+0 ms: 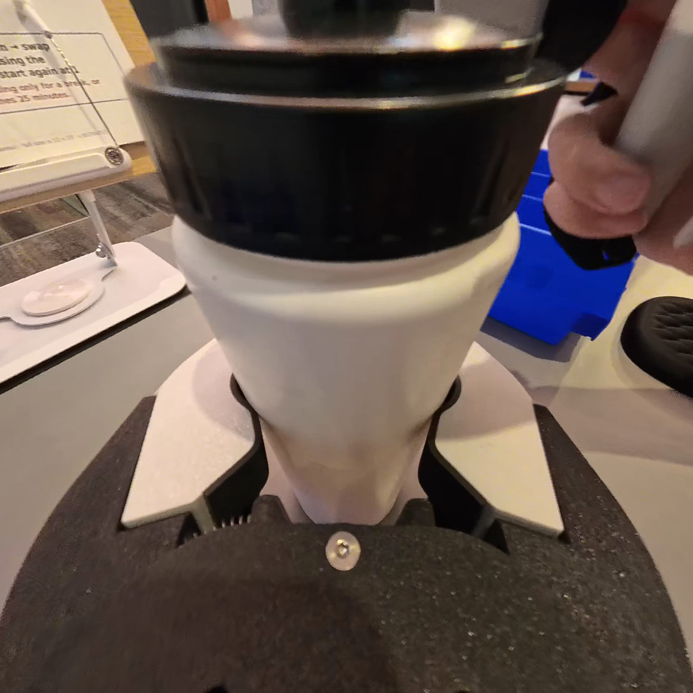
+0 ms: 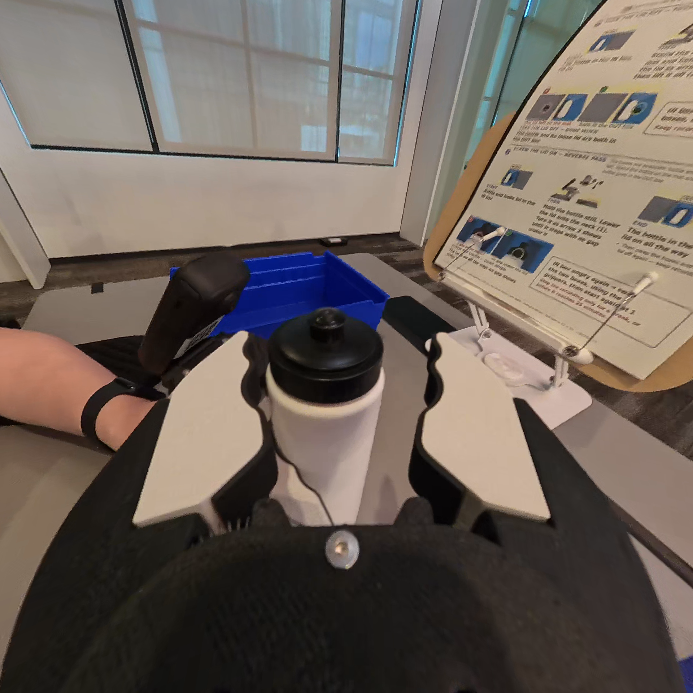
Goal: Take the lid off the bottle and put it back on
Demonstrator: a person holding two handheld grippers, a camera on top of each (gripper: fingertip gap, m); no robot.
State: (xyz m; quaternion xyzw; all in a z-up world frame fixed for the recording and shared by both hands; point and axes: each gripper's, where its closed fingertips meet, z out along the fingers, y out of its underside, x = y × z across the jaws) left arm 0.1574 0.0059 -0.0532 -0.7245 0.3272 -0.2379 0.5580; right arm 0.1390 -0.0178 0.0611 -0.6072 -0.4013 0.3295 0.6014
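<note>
We see the white bottle (image 1: 337, 356) standing upright on the grey table (image 1: 75, 431), with its black lid (image 1: 337, 161) seated on the neck. In the left wrist view, our left gripper (image 1: 345, 397) is clamped on the bottle's lower body, its 2 fingers (image 1: 180, 450) pressed against either side.

In the right wrist view, our right gripper (image 2: 339, 378) is spread apart around the bottle (image 2: 326, 442), level with the lid (image 2: 326, 360): the left finger (image 2: 202, 427) sits just beside the lid, while the right one stands clear of it. Whether the left finger touches, we cannot tell.

A blue bin (image 2: 300, 288) sits just behind the bottle, toward the far edge of the table. An instruction board (image 2: 585, 187) on a white stand (image 2: 525, 382) occupies the right edge.
</note>
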